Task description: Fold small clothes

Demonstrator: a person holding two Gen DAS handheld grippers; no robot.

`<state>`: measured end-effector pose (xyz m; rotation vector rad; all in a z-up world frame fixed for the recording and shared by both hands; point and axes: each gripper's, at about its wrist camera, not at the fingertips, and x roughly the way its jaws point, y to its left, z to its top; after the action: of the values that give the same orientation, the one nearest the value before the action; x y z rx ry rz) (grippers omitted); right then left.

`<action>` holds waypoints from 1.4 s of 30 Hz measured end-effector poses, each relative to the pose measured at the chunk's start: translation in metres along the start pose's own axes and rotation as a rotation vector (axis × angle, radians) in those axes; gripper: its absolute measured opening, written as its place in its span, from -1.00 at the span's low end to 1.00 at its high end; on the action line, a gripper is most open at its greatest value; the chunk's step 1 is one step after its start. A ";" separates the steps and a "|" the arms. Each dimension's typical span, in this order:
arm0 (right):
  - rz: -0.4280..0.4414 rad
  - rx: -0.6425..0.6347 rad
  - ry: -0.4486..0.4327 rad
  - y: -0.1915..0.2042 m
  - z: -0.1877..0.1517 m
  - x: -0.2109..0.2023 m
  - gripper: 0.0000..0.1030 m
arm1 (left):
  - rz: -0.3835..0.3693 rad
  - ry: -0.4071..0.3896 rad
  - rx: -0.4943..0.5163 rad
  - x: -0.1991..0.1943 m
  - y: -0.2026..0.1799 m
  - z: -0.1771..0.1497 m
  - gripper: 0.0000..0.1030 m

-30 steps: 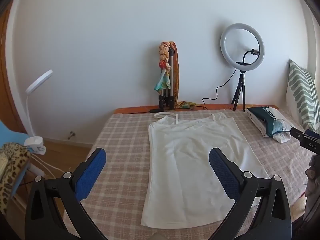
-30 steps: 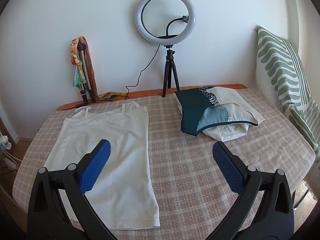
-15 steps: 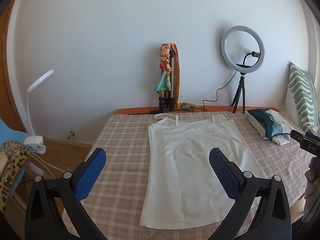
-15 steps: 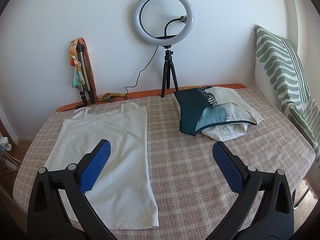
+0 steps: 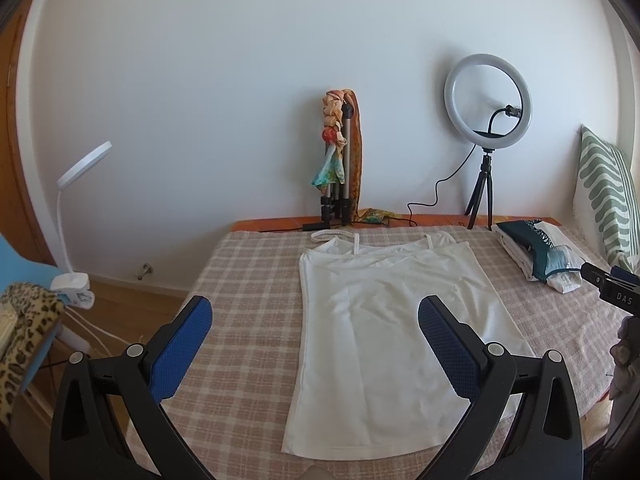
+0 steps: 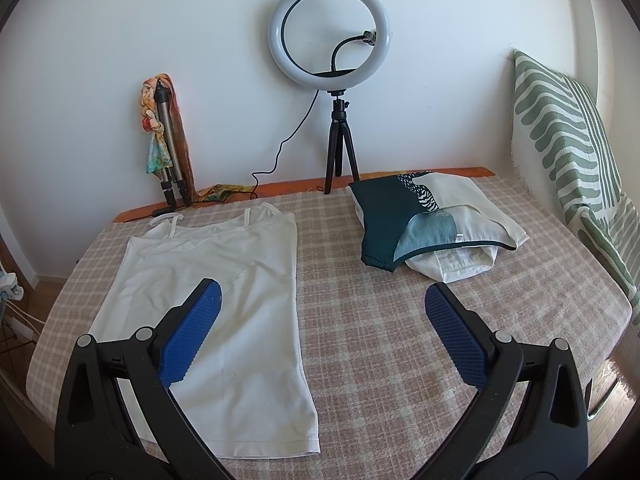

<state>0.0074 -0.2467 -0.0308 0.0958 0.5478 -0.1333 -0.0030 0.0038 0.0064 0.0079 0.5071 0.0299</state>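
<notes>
Looking along both grippers from above the bed's near edge. I take the white camisole (image 5: 396, 340) as my landmark: it lies flat and spread on the checked bedcover (image 5: 248, 280), straps toward the wall, hem toward me.

Left gripper (image 5: 316, 312): fingers wide apart, nothing between them, held clear above the cover. Its blue pad (image 5: 180, 352) sits over bare cover left of the camisole; the other pad overlaps the camisole's right half in view.

Right gripper (image 6: 322, 300): fingers also spread wide, holding nothing. One pad (image 6: 190, 332) overlaps the camisole's lower middle, the other hangs over cover to its right.

Right of the camisole, well apart from it: a pile of folded clothes (image 6: 424, 224), dark teal and white. Beyond the camisole, against the wall: a folded tripod wrapped in a scarf (image 5: 340, 160) and a ring light (image 6: 330, 32) on a small tripod. Far right: a green-striped pillow (image 6: 560, 128). Left of the bed: a white clip lamp (image 5: 72, 216).
</notes>
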 end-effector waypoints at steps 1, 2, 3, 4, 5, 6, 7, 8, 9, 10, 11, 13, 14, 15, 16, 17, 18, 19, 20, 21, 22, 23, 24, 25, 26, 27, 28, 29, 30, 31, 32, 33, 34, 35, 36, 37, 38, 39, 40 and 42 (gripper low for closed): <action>0.000 0.000 0.000 0.000 0.000 0.000 1.00 | 0.000 0.000 0.001 0.000 0.000 0.000 0.99; -0.001 0.001 -0.001 0.000 0.000 0.000 1.00 | 0.001 0.000 0.001 0.000 0.000 0.000 0.99; -0.002 0.001 0.000 0.000 0.000 0.000 1.00 | 0.001 0.000 0.001 0.000 0.000 -0.001 0.99; -0.002 0.001 -0.001 0.000 0.000 0.000 1.00 | 0.001 -0.001 0.002 0.000 0.000 -0.001 0.99; 0.000 0.001 -0.001 0.000 0.000 0.001 1.00 | 0.003 -0.001 0.002 0.000 0.000 -0.001 0.99; -0.001 0.001 -0.003 0.000 0.000 0.000 1.00 | 0.004 -0.002 0.002 0.000 0.000 -0.001 0.99; -0.003 0.001 -0.004 0.000 0.000 0.000 1.00 | 0.004 -0.001 0.002 0.001 0.000 -0.001 0.99; -0.004 0.000 -0.006 0.000 -0.001 0.000 1.00 | 0.004 -0.001 0.001 0.001 0.000 -0.002 0.99; -0.004 0.000 -0.007 0.000 -0.002 0.000 1.00 | 0.005 0.000 0.002 0.001 0.000 -0.002 0.99; -0.002 0.000 -0.003 0.000 -0.001 0.001 1.00 | 0.005 0.001 0.003 0.001 0.000 -0.003 0.99; -0.002 0.000 -0.003 0.000 -0.001 0.001 1.00 | 0.006 0.002 0.004 0.002 0.000 -0.003 0.99; -0.004 0.000 -0.002 0.000 -0.001 0.001 1.00 | 0.005 0.005 0.007 0.003 -0.001 -0.003 0.99; -0.003 0.001 -0.001 0.000 -0.001 0.001 1.00 | 0.005 0.006 0.009 0.003 -0.001 -0.004 0.99; -0.001 0.003 -0.002 0.000 -0.001 0.000 1.00 | 0.006 0.006 0.009 0.003 -0.001 -0.004 0.99; -0.001 0.003 -0.003 0.000 -0.001 0.000 1.00 | 0.005 0.006 0.010 0.003 -0.001 -0.004 0.99; -0.002 0.001 -0.003 0.000 -0.001 0.000 1.00 | 0.006 0.006 0.010 0.003 -0.001 -0.004 0.99; -0.002 0.000 -0.004 0.000 -0.001 0.000 1.00 | 0.007 0.005 0.010 0.003 -0.002 -0.004 0.99; 0.000 0.000 -0.003 0.000 -0.001 0.001 1.00 | 0.008 0.005 0.009 0.003 -0.001 -0.004 0.99; 0.001 0.000 -0.002 0.001 -0.001 0.001 1.00 | 0.007 0.006 0.009 0.003 -0.002 -0.004 0.99; 0.002 -0.001 -0.003 0.001 -0.002 0.001 1.00 | 0.008 0.007 0.009 0.003 -0.002 -0.004 0.99; 0.001 -0.002 -0.003 0.001 -0.002 0.001 1.00 | 0.008 0.008 0.008 0.003 -0.001 -0.005 0.99; 0.000 -0.003 -0.004 0.001 -0.002 0.001 1.00 | 0.008 0.008 0.007 0.003 -0.001 -0.005 0.99; 0.000 0.000 -0.002 0.001 -0.002 0.001 1.00 | 0.007 0.009 0.007 0.003 -0.001 -0.005 0.99; 0.001 0.001 -0.001 0.001 -0.002 0.001 1.00 | 0.008 0.010 0.008 0.004 -0.001 -0.005 0.99; 0.001 0.002 -0.001 0.001 -0.001 0.001 1.00 | 0.008 0.011 0.008 0.004 -0.001 -0.006 0.99; 0.000 0.002 -0.002 0.001 -0.001 0.001 1.00 | 0.008 0.011 0.008 0.004 0.000 -0.006 0.99; -0.001 0.002 -0.001 0.002 -0.001 0.001 1.00 | 0.008 0.012 0.008 0.004 0.000 -0.006 0.99; 0.000 0.001 -0.002 0.001 -0.001 0.001 1.00 | 0.010 0.011 0.009 0.004 0.000 -0.006 0.99; 0.001 0.002 -0.001 0.001 -0.001 0.001 1.00 | 0.014 0.011 0.011 0.004 0.000 -0.006 0.99; 0.001 0.001 -0.001 0.001 0.000 0.002 1.00 | 0.016 0.010 0.010 0.005 0.001 -0.006 0.99; 0.001 0.001 -0.001 0.002 -0.001 0.001 1.00 | 0.016 0.011 0.009 0.005 0.002 -0.006 0.99; 0.002 0.000 -0.002 0.002 -0.001 0.001 1.00 | 0.017 0.012 0.007 0.005 0.002 -0.007 0.99; 0.003 -0.001 -0.002 0.003 0.000 0.002 1.00 | 0.019 0.012 0.007 0.005 0.003 -0.007 0.99; 0.004 -0.002 -0.002 0.004 -0.001 0.002 1.00 | 0.021 0.012 0.007 0.005 0.003 -0.007 0.99; 0.005 -0.005 -0.003 0.006 -0.002 0.002 1.00 | 0.022 0.013 0.007 0.005 0.003 -0.007 0.99; 0.006 -0.006 -0.002 0.008 -0.002 0.003 1.00 | 0.023 0.014 0.008 0.006 0.003 -0.007 0.99; 0.009 -0.008 -0.003 0.010 -0.002 0.004 1.00 | 0.023 0.016 0.007 0.006 0.003 -0.008 0.99; 0.012 -0.010 -0.003 0.012 -0.002 0.004 1.00 | 0.023 0.018 0.006 0.007 0.004 -0.007 0.99; 0.014 -0.012 -0.002 0.014 -0.002 0.005 1.00 | 0.024 0.020 0.006 0.007 0.005 -0.008 0.99; 0.020 -0.014 -0.003 0.018 -0.001 0.005 1.00 | 0.027 0.020 0.006 0.006 0.006 -0.009 0.99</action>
<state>0.0144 -0.2296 -0.0333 0.0879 0.5449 -0.1099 -0.0018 0.0102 -0.0042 0.0204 0.5274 0.0554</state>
